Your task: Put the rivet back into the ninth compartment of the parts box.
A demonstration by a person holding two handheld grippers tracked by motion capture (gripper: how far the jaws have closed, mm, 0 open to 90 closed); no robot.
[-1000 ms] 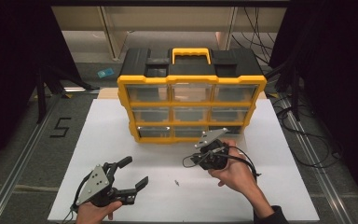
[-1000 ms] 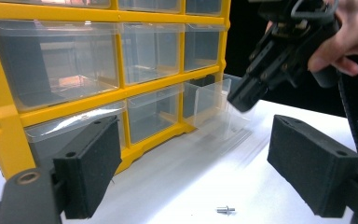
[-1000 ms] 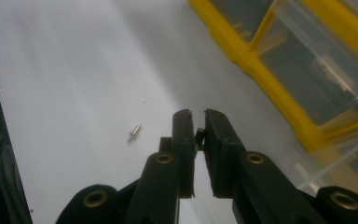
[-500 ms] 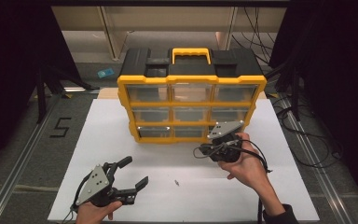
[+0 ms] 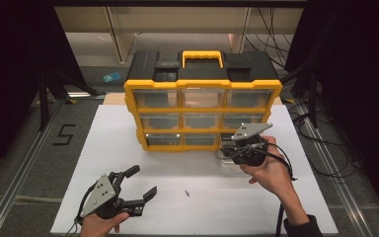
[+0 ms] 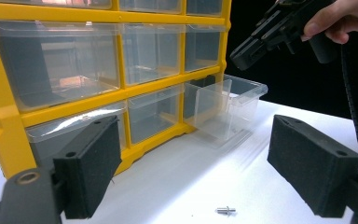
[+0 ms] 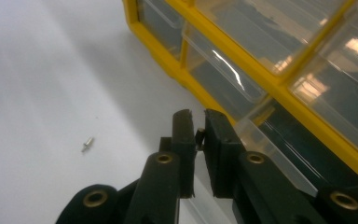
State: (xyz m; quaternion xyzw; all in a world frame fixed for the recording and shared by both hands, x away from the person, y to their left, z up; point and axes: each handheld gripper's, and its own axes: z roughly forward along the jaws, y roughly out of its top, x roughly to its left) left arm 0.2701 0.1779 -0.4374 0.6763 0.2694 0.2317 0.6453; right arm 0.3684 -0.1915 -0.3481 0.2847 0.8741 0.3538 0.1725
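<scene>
Yellow-framed organizer [image 5: 202,84] (clear drawer [image 6: 228,109] pulled out)

Blue scrap [image 5: 111,77] and painted "5" [image 5: 63,134] on the floor.

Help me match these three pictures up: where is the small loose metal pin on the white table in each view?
High view: metal pin, centre foreground.
Left gripper view: bottom centre, between the jaws.
Right gripper view: left of the jaws.
Shared landmark: yellow drawer cabinet, behind it.
</scene>
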